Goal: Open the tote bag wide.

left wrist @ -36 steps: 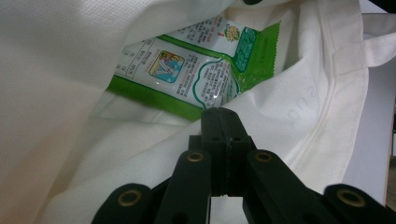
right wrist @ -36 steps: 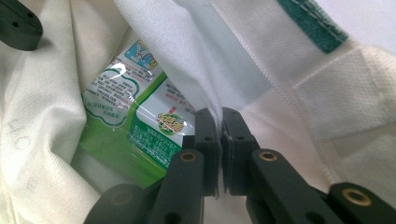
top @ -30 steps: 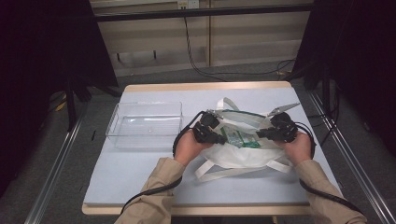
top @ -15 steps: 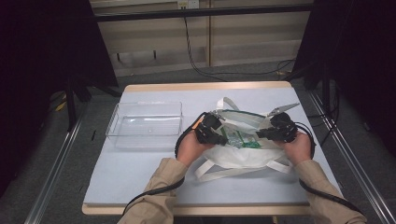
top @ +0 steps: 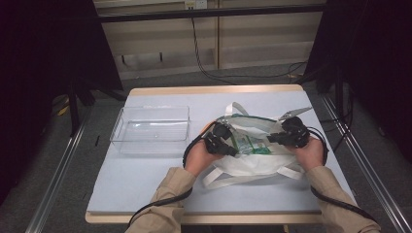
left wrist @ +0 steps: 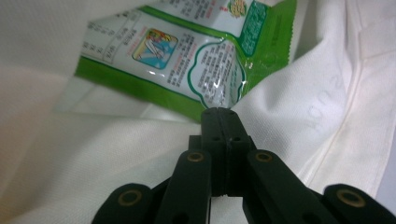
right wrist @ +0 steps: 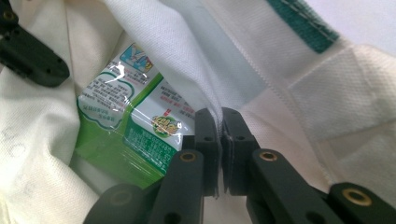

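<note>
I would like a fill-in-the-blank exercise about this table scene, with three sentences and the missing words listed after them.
1. Inside the white bag lies a packet printed in white and ____.
2. The right tool is shut on the bag's ____.
3. To the left of the bag stands a clear plastic ____, with nothing in it.

Missing words: green; edge; tray

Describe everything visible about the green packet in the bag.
The green packet is a glossy plastic pouch, green-edged with white printed panels, small text and a little picture. It lies flat inside the open white cloth bag on the table, resting on the fabric. The left gripper is shut on the packet's edge; the right gripper pinches the bag's rim beside it.
</note>
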Demonstrator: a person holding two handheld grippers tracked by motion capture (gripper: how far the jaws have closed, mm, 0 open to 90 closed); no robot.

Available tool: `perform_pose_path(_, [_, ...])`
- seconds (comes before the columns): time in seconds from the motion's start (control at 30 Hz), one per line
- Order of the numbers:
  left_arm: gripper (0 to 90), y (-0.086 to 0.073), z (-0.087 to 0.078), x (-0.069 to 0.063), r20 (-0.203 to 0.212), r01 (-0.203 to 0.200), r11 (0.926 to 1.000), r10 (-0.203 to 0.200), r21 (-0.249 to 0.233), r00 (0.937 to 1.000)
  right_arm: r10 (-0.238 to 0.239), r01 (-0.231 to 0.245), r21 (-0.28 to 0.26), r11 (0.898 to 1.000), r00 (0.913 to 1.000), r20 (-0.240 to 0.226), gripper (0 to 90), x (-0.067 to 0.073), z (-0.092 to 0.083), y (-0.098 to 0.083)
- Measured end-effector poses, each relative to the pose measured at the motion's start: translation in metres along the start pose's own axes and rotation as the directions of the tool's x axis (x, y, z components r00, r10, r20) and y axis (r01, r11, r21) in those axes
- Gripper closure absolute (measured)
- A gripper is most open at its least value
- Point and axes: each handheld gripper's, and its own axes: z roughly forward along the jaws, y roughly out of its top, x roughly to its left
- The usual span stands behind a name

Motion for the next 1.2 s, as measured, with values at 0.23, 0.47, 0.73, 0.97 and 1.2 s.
perform_pose_path(0.23, [90.0,-0.006,-0.001,-0.002,0.004,-0.024,0.9994,0.024,0.027,0.9997,0.020,-0.020,-0.005,1.000,0.9989,0.042,86.4,-0.002,-0.002,0.004])
perform_pose_path(0.47, [90.0,-0.008,0.000,-0.001,0.015,-0.021,0.9993,0.021,0.032,0.9997,0.025,-0.025,0.002,1.000,0.9965,0.080,86.5,-0.006,0.000,0.009])
perform_pose_path(0.73, [90.0,-0.008,0.001,-0.002,0.015,-0.032,0.9987,0.031,0.040,0.9994,0.048,-0.047,-0.011,0.999,0.9941,0.097,86.5,-0.013,0.003,0.009])
perform_pose_path(0.97, [90.0,-0.008,0.001,-0.002,0.015,-0.038,0.9985,0.037,0.041,0.9992,0.059,-0.058,-0.007,0.998,0.9918,0.114,86.5,-0.016,0.007,0.010])
perform_pose_path(1.2, [90.0,-0.009,0.002,-0.002,0.011,-0.034,0.9985,0.033,0.043,0.9994,0.061,-0.060,-0.010,0.998,0.9909,0.120,86.4,-0.019,0.011,0.008])
